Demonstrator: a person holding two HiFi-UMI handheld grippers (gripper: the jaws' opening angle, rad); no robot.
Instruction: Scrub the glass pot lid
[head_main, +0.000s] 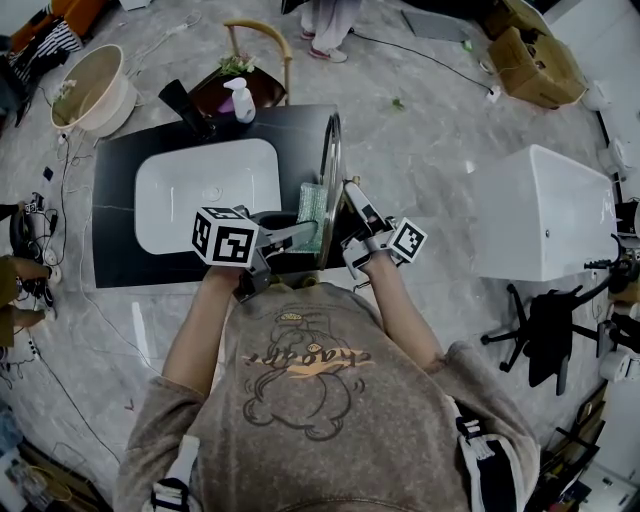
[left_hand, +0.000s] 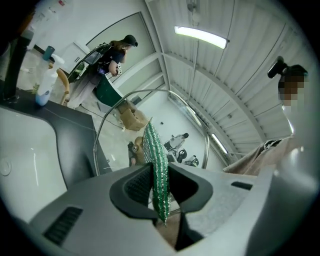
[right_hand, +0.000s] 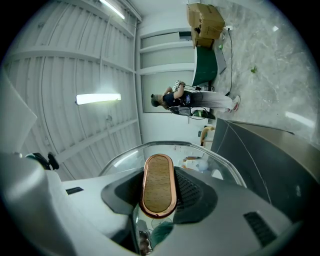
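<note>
A person in a printed grey-brown sweatshirt, seen from above, stands at a black worktop (head_main: 115, 215) with a white sink basin (head_main: 205, 190) set into it. Each hand holds a gripper.

The glass pot lid (head_main: 331, 170) is held upright on its edge, edge-on to the head view. It sits in the air over the worktop, just right of the sink basin and close in front of the person.

The right gripper (head_main: 352, 205) carries the lid. In the right gripper view, its fingers (right_hand: 192, 192) pinch the lid's oval handle (right_hand: 158, 185), which is wood-coloured with a copper band. The clear glass and metal rim of the lid (right_hand: 165, 145) curve around it.

The left gripper (head_main: 300, 232) reaches in from the lid's other side. In the left gripper view, its fingers (left_hand: 135, 187) are pressed onto a green scrub pad (left_hand: 156, 165) with a glittery weave, standing on edge between them. Beyond the pad, the lid's metal rim (left_hand: 145, 91) forms a wide arc.

In the head view the green scrub pad (head_main: 312, 210) lies just beside the lid's left face. Whether the two touch cannot be told. The pad also shows as a green patch through the glass in the right gripper view.

A white spray bottle (head_main: 240, 100) stands at the far edge of the worktop.
</note>
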